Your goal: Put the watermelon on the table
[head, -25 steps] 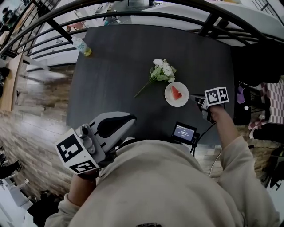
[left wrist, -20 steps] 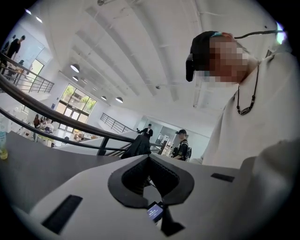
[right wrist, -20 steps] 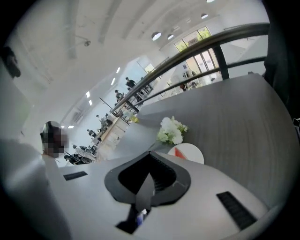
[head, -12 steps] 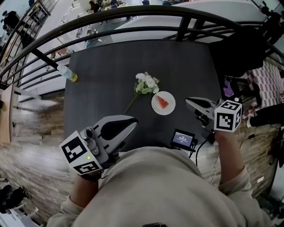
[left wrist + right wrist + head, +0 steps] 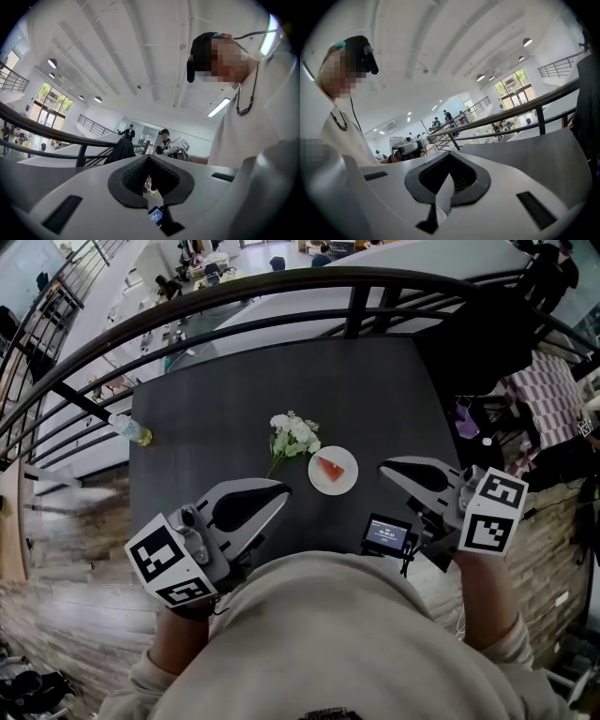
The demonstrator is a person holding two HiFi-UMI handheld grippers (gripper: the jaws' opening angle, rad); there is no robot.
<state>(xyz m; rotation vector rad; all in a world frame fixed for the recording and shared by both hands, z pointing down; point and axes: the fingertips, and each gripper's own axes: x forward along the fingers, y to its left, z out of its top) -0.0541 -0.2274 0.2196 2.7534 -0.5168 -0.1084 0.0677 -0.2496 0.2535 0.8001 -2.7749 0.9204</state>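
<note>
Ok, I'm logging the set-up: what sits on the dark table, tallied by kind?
White flower bunch: 1
Round white plate: 1
Red watermelon slice, on the plate: 1
Clear plastic bottle: 1
Small black screen device, near edge: 1
Total: 5

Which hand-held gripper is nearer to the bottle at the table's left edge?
Left. The left hand-held gripper is over the near edge of the table, down-right of the bottle. The right hand-held gripper is farther right, beyond the plate.
</note>
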